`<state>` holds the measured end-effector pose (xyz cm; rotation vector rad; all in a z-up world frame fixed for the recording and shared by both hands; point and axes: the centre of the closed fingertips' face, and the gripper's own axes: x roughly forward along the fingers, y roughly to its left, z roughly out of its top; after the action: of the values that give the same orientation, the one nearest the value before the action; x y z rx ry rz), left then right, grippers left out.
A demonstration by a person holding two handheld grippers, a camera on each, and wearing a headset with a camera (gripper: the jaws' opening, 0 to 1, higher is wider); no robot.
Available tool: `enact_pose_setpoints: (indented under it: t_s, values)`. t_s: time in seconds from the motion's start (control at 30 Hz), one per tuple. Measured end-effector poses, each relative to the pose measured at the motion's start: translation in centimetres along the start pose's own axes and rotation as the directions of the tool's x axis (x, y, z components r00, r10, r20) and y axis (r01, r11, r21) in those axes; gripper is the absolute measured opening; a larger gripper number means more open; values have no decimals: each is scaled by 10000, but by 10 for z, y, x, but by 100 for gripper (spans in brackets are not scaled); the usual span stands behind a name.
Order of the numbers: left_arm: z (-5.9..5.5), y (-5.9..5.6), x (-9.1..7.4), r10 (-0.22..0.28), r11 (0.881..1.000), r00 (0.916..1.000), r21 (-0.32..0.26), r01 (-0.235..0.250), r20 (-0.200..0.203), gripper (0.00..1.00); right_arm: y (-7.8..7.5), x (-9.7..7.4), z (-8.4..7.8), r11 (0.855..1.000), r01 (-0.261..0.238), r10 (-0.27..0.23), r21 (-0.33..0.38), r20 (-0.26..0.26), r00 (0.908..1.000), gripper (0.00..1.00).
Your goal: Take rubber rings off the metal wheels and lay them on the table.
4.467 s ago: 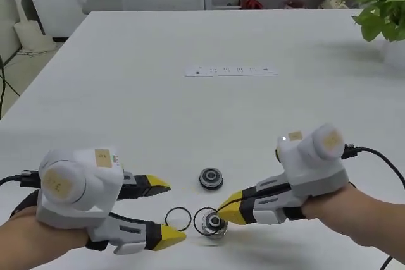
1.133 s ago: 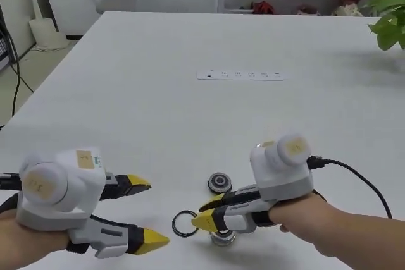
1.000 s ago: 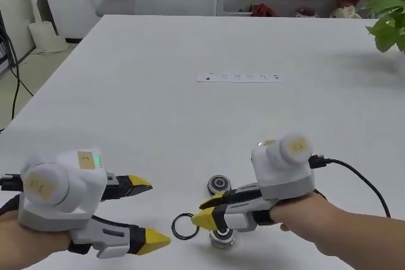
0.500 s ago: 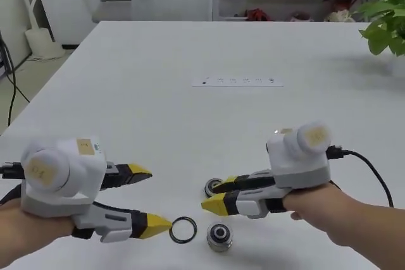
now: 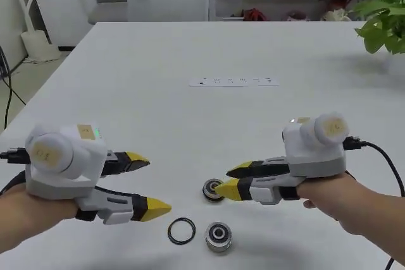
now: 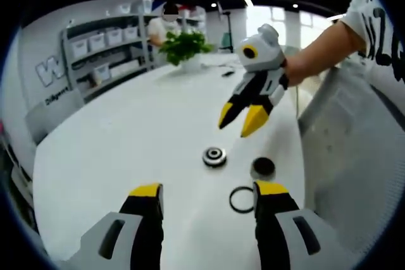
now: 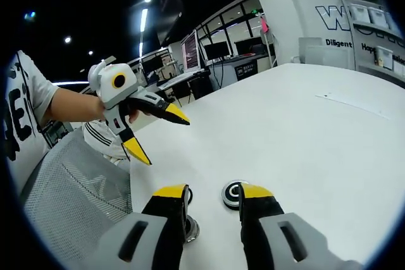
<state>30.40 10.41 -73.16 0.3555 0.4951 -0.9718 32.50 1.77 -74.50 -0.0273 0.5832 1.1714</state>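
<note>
Two small metal wheels lie near the table's front edge. The farther wheel has a dark rim. My right gripper is open, and its yellow tips hover just over this wheel's right side. The nearer wheel lies by itself. Just left of it, a loose black rubber ring lies flat on the table. My left gripper is open and empty, left of the ring and above the table.
A white power strip lies mid-table. A green plant stands at the far right. A black cable trails from the right gripper. Chairs and shelves stand beyond the table's far edge.
My right gripper has lifted off the nearer wheel and drawn back to the right, over the farther wheel. The nearer wheel now lies uncovered beside the ring. The left gripper has barely moved.
</note>
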Motion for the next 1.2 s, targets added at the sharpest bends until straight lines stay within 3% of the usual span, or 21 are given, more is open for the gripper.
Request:
enact_pose_setpoints:
  t_s: [0.33, 0.43, 0.67, 1.07, 1.2]
  values:
    - [0, 4, 11, -13, 10000, 10000, -53, 13, -41, 58, -14, -5, -3, 9965, 398, -400, -738, -11, 9992, 32]
    - [2, 7, 14, 10, 10000, 10000, -58, -10, -13, 58, -19, -6, 0, 9915, 581, -561, -1165, 202, 9982, 30]
    - [2, 11, 19, -16, 10000, 10000, -54, 16, -40, 58, -29, -5, 1, 9862, 827, -797, -1437, 264, 9965, 33]
    - [-3, 17, 29, -131, 9998, 9998, -128, 129, -159, 56, -34, 1, -16, 9913, 741, -778, -1086, -302, 9965, 40]
    - [-5, 18, 32, -174, 9997, 9996, -185, 170, -223, 56, -33, 3, -17, 9927, 658, -687, -1007, -247, 9973, 39]
